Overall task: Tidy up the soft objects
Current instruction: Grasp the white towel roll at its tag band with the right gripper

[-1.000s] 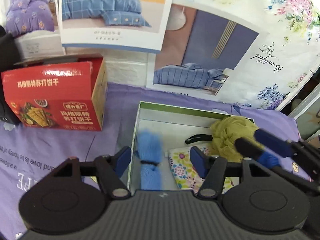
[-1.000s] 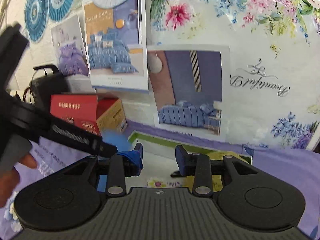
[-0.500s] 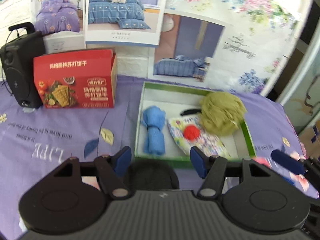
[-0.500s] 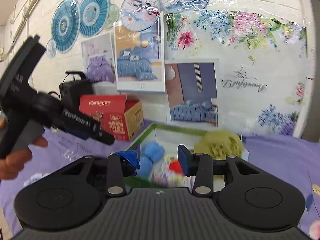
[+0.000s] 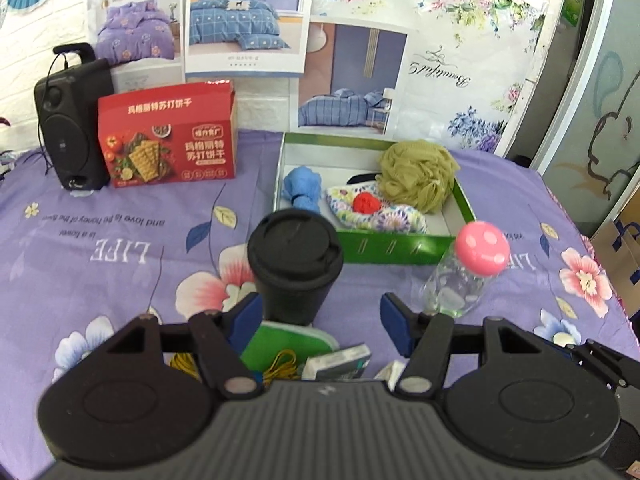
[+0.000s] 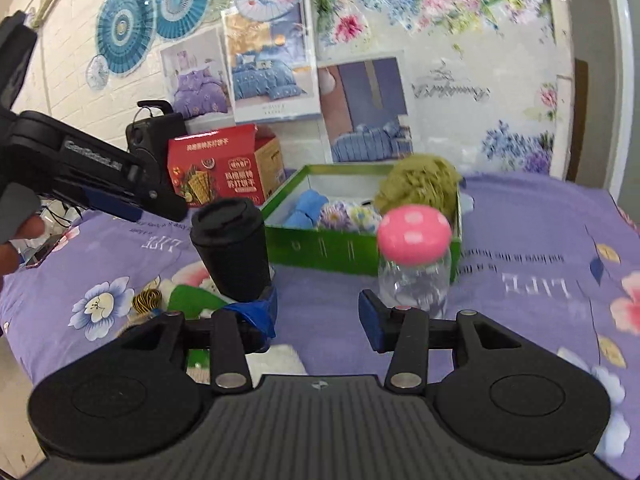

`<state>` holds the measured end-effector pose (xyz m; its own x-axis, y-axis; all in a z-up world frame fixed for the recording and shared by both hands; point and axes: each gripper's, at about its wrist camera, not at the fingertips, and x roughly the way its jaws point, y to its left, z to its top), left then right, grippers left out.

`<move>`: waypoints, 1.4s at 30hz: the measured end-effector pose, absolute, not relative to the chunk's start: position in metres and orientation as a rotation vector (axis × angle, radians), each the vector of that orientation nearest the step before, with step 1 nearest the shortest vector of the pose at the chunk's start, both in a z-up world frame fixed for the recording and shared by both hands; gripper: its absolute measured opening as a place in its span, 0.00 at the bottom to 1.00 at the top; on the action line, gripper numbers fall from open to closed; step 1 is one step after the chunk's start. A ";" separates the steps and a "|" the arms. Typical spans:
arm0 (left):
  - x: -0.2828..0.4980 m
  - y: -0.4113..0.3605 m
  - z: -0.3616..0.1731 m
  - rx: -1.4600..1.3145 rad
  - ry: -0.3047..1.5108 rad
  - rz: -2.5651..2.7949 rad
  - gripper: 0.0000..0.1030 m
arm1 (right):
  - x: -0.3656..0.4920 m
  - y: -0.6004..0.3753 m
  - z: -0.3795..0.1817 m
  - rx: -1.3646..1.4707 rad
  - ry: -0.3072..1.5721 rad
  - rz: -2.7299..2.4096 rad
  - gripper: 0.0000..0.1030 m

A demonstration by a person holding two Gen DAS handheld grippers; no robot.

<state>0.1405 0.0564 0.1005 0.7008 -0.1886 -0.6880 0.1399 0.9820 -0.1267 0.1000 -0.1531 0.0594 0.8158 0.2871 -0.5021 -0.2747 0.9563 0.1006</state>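
Left wrist view: left gripper (image 5: 320,316) standing empty, half-wide; black cup (image 5: 294,264) hiding blue towel (image 5: 302,190) end in green box (image 5: 384,246). Right gripper (image 6: 318,316) empty, jaws just been opening.

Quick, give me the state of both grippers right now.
Left gripper: jaws open, holding nothing.
Right gripper: jaws open and have just been opening, nothing between them.

Green box (image 6: 320,246) holds soft things — right gripper (image 6: 318,316) empty.

Bedding showroom: duvet-set posters (image 5: 244,20)
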 end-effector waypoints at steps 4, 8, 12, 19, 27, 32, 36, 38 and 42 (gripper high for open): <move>0.127 0.063 0.085 -0.061 0.783 -0.150 0.61 | 0.087 -0.162 0.039 0.080 0.564 0.265 0.29; 0.104 0.080 0.056 -0.055 0.789 -0.064 0.61 | 0.071 -0.170 0.013 0.143 0.588 0.206 0.30; 0.079 0.104 0.026 -0.059 0.832 0.001 0.61 | 0.056 -0.173 -0.008 0.162 0.615 0.169 0.31; 0.053 0.132 0.012 -0.049 0.861 0.017 0.61 | 0.050 -0.156 -0.003 0.063 0.578 0.178 0.32; 0.046 0.123 0.018 -0.017 0.838 -0.056 0.61 | 0.061 -0.123 -0.002 -0.201 0.558 0.232 0.34; 0.037 0.092 0.028 0.081 0.792 -0.181 0.61 | 0.068 -0.126 -0.009 -0.279 0.618 0.284 0.35; 0.044 0.075 0.025 0.084 0.823 -0.232 0.61 | 0.077 -0.125 -0.014 -0.392 0.663 0.326 0.36; 0.050 0.072 0.022 0.079 0.849 -0.230 0.61 | 0.082 -0.121 -0.017 -0.444 0.688 0.367 0.37; 0.057 0.064 0.022 0.104 0.864 -0.228 0.61 | 0.100 -0.114 -0.032 -0.533 0.723 0.412 0.38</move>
